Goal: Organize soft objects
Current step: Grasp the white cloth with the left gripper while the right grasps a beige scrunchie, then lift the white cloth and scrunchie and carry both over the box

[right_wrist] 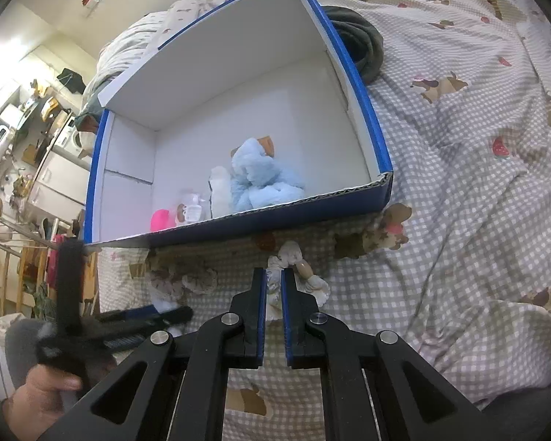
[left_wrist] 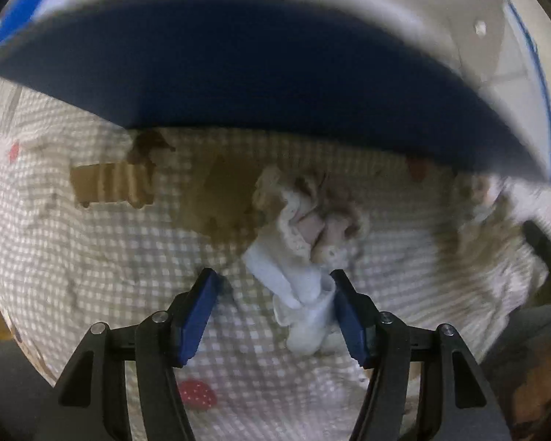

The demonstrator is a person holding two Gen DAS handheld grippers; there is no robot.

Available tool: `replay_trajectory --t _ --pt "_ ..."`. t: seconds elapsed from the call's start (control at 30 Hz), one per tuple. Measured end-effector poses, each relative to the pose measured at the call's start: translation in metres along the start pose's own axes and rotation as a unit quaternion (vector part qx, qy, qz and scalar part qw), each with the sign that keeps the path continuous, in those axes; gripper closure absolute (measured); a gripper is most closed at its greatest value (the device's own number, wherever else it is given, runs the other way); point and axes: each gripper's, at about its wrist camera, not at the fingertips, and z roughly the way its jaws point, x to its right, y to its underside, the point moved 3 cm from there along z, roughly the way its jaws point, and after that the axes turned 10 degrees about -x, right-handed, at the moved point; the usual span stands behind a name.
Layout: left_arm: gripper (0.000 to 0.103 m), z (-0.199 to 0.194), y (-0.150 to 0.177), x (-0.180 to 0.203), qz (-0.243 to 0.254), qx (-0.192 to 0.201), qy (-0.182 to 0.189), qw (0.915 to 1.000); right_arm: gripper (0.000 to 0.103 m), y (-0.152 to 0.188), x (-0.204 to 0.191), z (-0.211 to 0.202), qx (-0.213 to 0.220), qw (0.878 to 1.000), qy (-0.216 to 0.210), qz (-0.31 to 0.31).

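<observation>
A small doll in a white lace dress [left_wrist: 305,257] lies on the checked bedspread just in front of a blue cardboard box [left_wrist: 260,70]. My left gripper [left_wrist: 272,294] is open, its blue pads either side of the doll's lower white cloth. My right gripper [right_wrist: 273,286] is nearly closed on the white cloth of a second small doll [right_wrist: 305,270] lying before the box [right_wrist: 349,70]. Inside the box lie a light blue plush [right_wrist: 260,180], a white soft item [right_wrist: 220,191] and a pink item [right_wrist: 161,220]. The left gripper [right_wrist: 143,318] shows at lower left beside the first doll [right_wrist: 180,281].
A brown plush toy [right_wrist: 378,237] lies at the box's near right corner. A dark grey rolled item [right_wrist: 360,44] rests behind the box's right wall. The checked bedspread [right_wrist: 477,183] with dog prints stretches right. Room furniture and clutter stand far left.
</observation>
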Motion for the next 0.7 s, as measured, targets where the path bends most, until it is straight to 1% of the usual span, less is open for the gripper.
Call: replay_trajectory --t 0.03,0.07,0.1,0.13,0.2,0.3,0.4,0.47,0.5,0.57,0.6,0.7 --pt "0.056 0.006 0.001 0.002 0.008 -0.005 -0.012 0.9999 0.094 0.000 0.000 0.000 0.000 1.000 0.000 0.000" --pt "0.070 0.009 0.003 0.005 0.025 -0.001 -0.029 0.9993 0.094 0.000 0.000 0.000 -0.001 1.000 -0.001 -0.001" --pt "0.083 0.010 0.003 0.008 0.034 0.002 -0.034 0.9988 0.093 0.000 0.000 0.000 -0.001 1.000 -0.001 -0.002" --pt "0.084 0.009 0.004 0.009 0.038 0.005 -0.030 0.9988 0.094 0.000 -0.001 0.001 -0.001 1.000 0.000 -0.003" --pt "0.086 0.004 0.005 0.010 0.032 0.004 0.001 0.9995 0.094 -0.001 -0.004 0.002 -0.002 1.000 -0.001 -0.007" --pt "0.087 -0.009 0.013 0.000 0.020 0.011 0.016 0.9996 0.094 -0.001 -0.006 0.002 -0.004 1.000 -0.002 -0.011" --pt "0.088 -0.025 0.024 -0.013 0.012 0.021 0.004 0.9997 0.094 0.000 -0.010 0.005 -0.009 1.000 -0.005 -0.016" --pt "0.088 -0.037 0.029 -0.021 0.013 0.040 -0.026 0.9988 0.094 0.001 -0.015 0.008 -0.013 1.000 -0.005 -0.023" --pt "0.088 -0.041 0.028 -0.026 0.011 0.044 -0.031 0.9985 0.094 0.001 -0.017 0.009 -0.014 1.000 -0.006 -0.027" --pt "0.088 -0.046 0.029 -0.030 0.000 0.048 -0.029 0.9985 0.094 0.000 -0.021 0.010 -0.015 0.999 -0.006 -0.036" --pt "0.088 -0.051 0.032 -0.037 -0.005 0.051 -0.028 0.9983 0.094 0.000 -0.023 0.011 -0.015 0.999 -0.006 -0.040" --pt "0.088 -0.060 0.035 -0.046 -0.009 0.061 -0.039 0.9973 0.094 0.000 -0.029 0.014 -0.018 0.999 -0.004 -0.051"
